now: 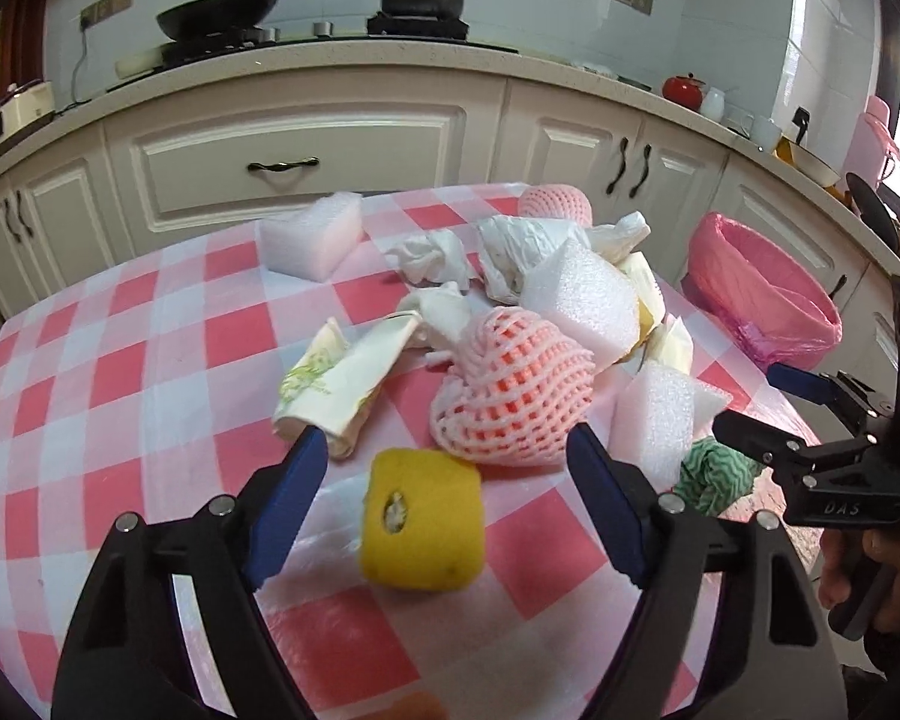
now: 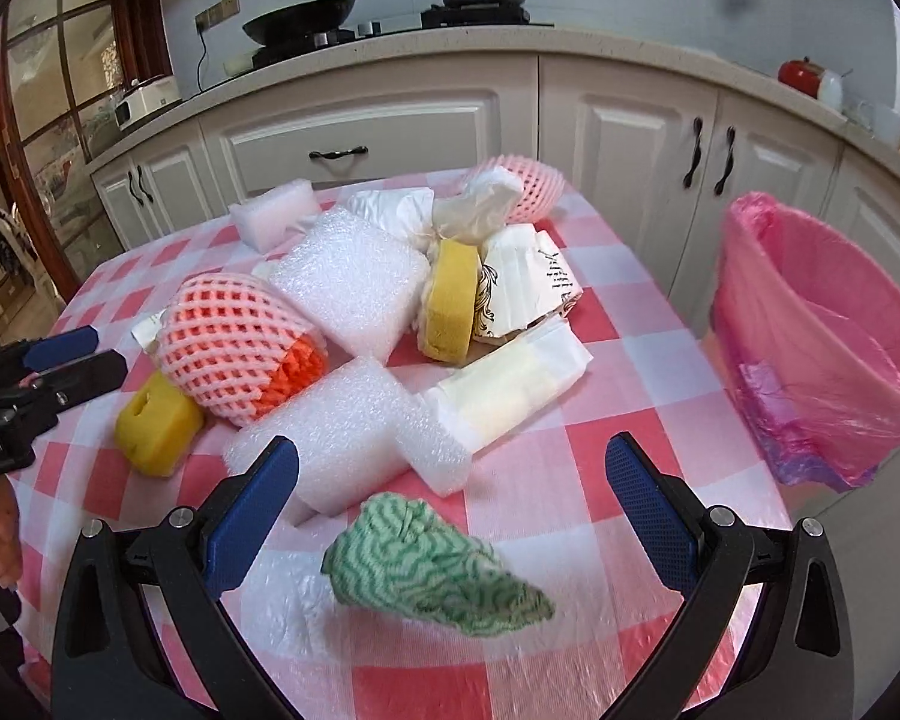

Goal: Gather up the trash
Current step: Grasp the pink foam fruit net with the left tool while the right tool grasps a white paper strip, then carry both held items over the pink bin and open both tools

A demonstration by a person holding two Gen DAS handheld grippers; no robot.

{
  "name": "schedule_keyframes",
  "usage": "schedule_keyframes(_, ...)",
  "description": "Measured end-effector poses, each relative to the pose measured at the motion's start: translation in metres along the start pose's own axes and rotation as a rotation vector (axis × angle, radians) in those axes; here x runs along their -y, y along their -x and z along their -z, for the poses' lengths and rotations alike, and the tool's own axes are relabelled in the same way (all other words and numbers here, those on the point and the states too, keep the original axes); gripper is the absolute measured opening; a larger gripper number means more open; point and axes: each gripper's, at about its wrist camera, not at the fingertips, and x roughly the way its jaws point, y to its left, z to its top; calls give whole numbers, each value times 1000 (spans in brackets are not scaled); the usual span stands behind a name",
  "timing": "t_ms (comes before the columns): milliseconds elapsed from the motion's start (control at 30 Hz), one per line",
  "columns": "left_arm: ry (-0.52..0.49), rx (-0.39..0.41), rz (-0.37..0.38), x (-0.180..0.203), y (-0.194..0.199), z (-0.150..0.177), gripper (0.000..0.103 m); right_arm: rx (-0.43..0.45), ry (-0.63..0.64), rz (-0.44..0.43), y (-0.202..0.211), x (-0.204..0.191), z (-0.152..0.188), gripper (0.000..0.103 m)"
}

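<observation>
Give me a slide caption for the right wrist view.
Open right gripper over a green cloth on the checked table, pink-lined bin alongside.

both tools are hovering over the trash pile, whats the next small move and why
Probably lower both and close. The left tool is open around the yellow sponge, the right tool open around the green cloth, with no pad touching either. The pink-lined bin waits beside the table.

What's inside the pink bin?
The pink bin shows only its pink liner bag and a bare inner wall. Its bottom is hidden, so trash there cannot be ruled out.
</observation>
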Motion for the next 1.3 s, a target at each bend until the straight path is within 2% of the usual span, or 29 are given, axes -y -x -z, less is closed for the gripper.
schedule_keyframes(233,-32,-31,35,14,-27,-16,77,-35,-41,-3,-14,20,-15,96)
schedule_keyframes(333,-43,-51,44,18,-40,-22,71,-47,-65,-7,-20,31,-21,96)
schedule_keyframes(433,-44,-61,51,19,-47,-25,69,-54,-102,-8,-24,42,-30,96)
schedule_keyframes(500,-41,-75,54,19,-52,-25,59,-64,-116,-5,-29,47,-36,96)
schedule_keyframes(533,-42,-80,54,19,-54,-25,57,-69,-120,-5,-32,49,-38,96)
schedule_keyframes(600,-43,-91,60,20,-57,-25,48,-92,-131,3,-42,51,-42,93)
schedule_keyframes(667,-43,-97,66,21,-59,-26,43,-121,-136,7,-51,52,-45,86)
schedule_keyframes(767,-42,-95,76,23,-59,-27,39,-169,-136,1,-63,50,-47,85)
schedule_keyframes(833,-40,-93,80,22,-59,-27,38,-187,-134,-4,-70,47,-47,84)
schedule_keyframes(900,-39,-90,83,22,-59,-28,38,-208,-138,-6,-77,45,-47,79)
schedule_keyframes(967,-37,-88,86,21,-58,-28,38,-229,-134,-3,-84,44,-47,67)
schedule_keyframes(1033,-37,-85,91,21,-57,-29,38,-247,-120,6,-89,43,-45,63)
schedule_keyframes(1300,-27,-68,94,19,-51,-33,33,-240,-91,-3,-86,43,-45,50)
